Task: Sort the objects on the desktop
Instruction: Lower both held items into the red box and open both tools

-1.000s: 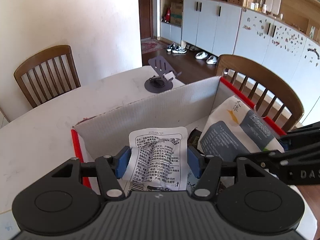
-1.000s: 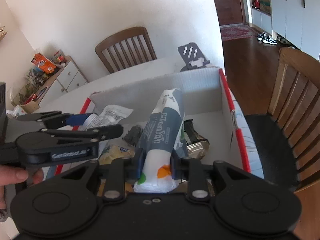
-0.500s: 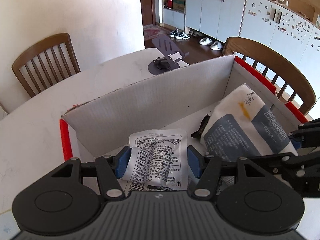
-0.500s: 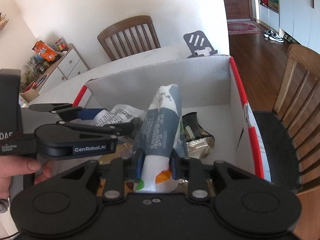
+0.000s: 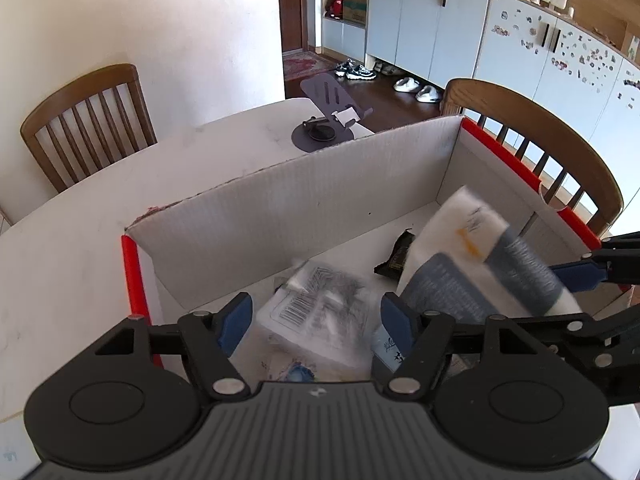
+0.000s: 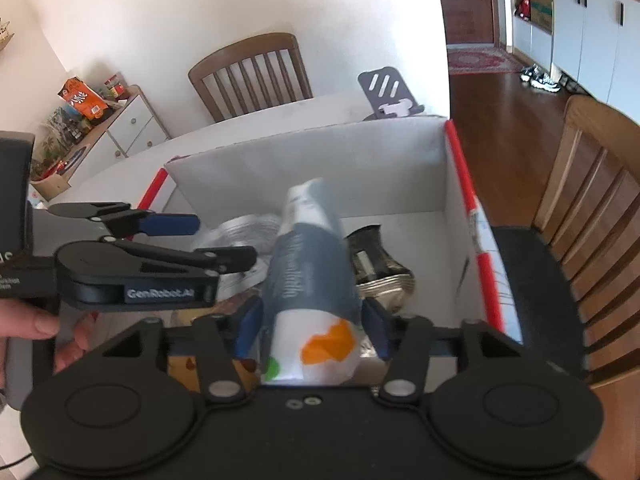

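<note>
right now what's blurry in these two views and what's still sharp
Left wrist view: the white printed packet and the grey-and-white bag are motion-smeared, while the cardboard box, the left gripper and the room are crisp. Right wrist view: the bag is smeared between the right gripper fingers; the chairs bend from fisheye distortion.

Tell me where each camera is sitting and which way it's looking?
Left wrist: on the left gripper, looking forward and down into the cardboard box; its own open blue-tipped fingers show, the printed packet below them.
Right wrist: on the right gripper, looking into the same box from the other end; its fingers sit either side of the white-and-grey bag, and a bit of the person's hand shows.
Shared: the box, the bag, the grey stand, and each view catches the other gripper.
</note>
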{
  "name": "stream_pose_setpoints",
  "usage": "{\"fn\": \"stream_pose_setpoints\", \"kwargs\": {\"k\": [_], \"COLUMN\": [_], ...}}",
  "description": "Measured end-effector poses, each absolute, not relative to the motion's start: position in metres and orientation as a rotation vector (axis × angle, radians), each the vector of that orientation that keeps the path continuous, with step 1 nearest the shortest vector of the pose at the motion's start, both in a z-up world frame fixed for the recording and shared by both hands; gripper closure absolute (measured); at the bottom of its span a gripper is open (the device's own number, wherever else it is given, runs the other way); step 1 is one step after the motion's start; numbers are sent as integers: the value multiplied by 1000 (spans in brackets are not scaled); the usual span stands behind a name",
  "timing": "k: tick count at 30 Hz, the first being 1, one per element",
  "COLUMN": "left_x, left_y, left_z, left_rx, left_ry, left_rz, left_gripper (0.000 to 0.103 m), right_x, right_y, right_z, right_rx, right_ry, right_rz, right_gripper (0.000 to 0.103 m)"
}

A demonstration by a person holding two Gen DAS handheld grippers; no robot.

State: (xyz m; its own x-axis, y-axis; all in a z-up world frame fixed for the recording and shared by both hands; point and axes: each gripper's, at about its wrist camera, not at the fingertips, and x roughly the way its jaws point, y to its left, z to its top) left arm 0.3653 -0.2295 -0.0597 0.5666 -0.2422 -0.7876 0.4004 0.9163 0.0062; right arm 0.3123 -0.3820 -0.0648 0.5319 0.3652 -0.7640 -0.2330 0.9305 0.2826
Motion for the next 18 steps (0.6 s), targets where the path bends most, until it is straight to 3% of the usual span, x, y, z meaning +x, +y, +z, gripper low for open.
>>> {"fn": "stream_pose_setpoints", "kwargs": {"k": [18], "left_x": [325], "left_y": [-203], "left_z": [-19], "left_rx": [91], "left_ry": [778], "left_rz": [-388], "left_gripper": [28], "right_x": [281], "right_y": [-370], "right_z": [-29], "right_rx": [23], "right_ry": [863], "right_rz": [392], "right_gripper": [39]}}
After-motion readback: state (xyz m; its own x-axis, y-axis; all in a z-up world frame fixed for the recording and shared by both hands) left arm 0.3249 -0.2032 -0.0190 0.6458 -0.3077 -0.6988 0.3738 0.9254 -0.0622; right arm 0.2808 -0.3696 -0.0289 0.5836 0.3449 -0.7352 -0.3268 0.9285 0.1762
